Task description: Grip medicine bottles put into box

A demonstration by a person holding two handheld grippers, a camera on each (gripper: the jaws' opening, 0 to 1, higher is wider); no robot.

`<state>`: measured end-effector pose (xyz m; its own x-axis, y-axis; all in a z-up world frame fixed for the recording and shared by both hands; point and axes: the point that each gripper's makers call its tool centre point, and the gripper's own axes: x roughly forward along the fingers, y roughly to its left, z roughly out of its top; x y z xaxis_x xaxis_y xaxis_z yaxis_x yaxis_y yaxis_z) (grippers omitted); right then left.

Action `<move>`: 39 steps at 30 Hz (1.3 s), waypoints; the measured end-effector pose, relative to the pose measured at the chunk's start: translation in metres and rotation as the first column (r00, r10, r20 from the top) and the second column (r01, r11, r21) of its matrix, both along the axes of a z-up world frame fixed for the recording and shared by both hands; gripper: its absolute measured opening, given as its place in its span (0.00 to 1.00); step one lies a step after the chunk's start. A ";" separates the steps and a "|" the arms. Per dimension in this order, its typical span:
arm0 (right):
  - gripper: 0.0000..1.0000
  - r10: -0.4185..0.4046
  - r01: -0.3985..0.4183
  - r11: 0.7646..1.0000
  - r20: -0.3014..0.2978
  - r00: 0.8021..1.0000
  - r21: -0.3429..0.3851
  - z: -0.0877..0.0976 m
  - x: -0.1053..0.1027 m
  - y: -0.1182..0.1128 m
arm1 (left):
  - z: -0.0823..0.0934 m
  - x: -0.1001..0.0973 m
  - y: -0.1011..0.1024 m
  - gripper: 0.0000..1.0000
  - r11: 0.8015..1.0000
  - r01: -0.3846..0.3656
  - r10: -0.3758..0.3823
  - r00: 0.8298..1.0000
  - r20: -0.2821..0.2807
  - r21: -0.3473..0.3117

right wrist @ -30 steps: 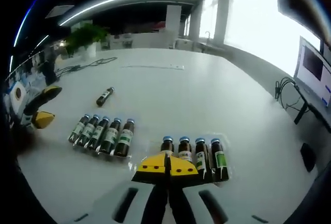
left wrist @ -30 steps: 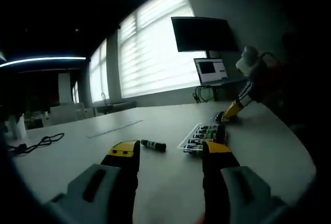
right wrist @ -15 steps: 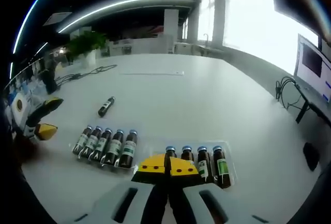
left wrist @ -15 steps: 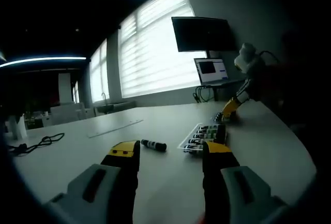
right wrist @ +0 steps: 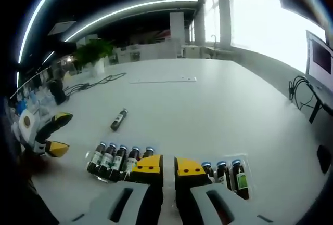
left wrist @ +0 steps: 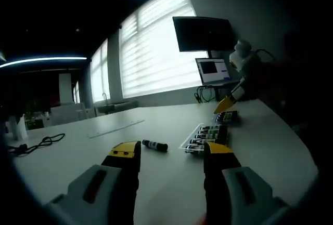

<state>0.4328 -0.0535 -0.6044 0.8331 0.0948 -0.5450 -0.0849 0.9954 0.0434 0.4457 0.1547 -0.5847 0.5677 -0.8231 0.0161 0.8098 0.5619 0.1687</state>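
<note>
medicine bottles: one loose, the rest in two rows

medicine bottles sit in three spots as the right gripper view shows them. furthest to the left of the right gripper (right wrist: 169, 163), and ahead of it, a loose bottle (right wrist: 119, 119) lies on its side alone on the white table (right wrist: 208, 105), well apart from the others. nearer, just left of the right gripper's tips, a row of five bottles (right wrist: 117, 157) lies side by side. just right of the tips, a second row (right wrist: 229, 172) lies in a clear tray, partly hidden behind the jaw. the right gripper's jaws stand slightly parted with nothing between them. the left gripper (left wrist: 171, 152) has its jaws spread wide, empty, with the loose bottle (left wrist: 154, 145) lying ahead between them and the tray rows (left wrist: 207, 134) ahead to its right.

the bottles look like small dark glass vials with caps and paper labels: probably light and stiff, but smooth, round and breakable. lying down, the loose one will likely roll if nudged. the safest hold seems to be across the body at the label, jaws square to its length, with modest squeeze.
</note>
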 end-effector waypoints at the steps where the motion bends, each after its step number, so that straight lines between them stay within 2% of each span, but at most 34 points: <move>1: 0.05 0.006 -0.006 1.000 0.002 1.000 0.003 0.001 0.002 0.002 | 0.000 0.000 0.000 0.41 1.000 0.000 0.000 1.000 -0.001 0.000; 7: 0.07 0.039 -0.039 0.999 0.003 0.999 0.012 0.004 0.013 0.012 | 0.000 0.000 0.001 0.41 1.000 -0.002 0.002 1.000 -0.002 -0.003; 16: 0.07 0.048 -0.048 0.999 0.003 0.999 0.019 0.006 0.025 0.024 | 0.000 0.001 0.002 0.41 1.000 -0.003 0.003 1.000 -0.002 -0.007; 28: 0.09 0.092 -0.093 0.995 0.043 0.995 0.037 0.026 0.047 0.047 | 0.003 0.001 0.002 0.41 1.000 -0.001 0.001 1.000 0.000 -0.019; 39: 0.10 0.114 -0.115 0.992 0.045 0.993 0.041 0.031 0.061 0.058 | 0.003 0.000 0.002 0.41 1.000 0.002 -0.002 1.000 0.002 -0.021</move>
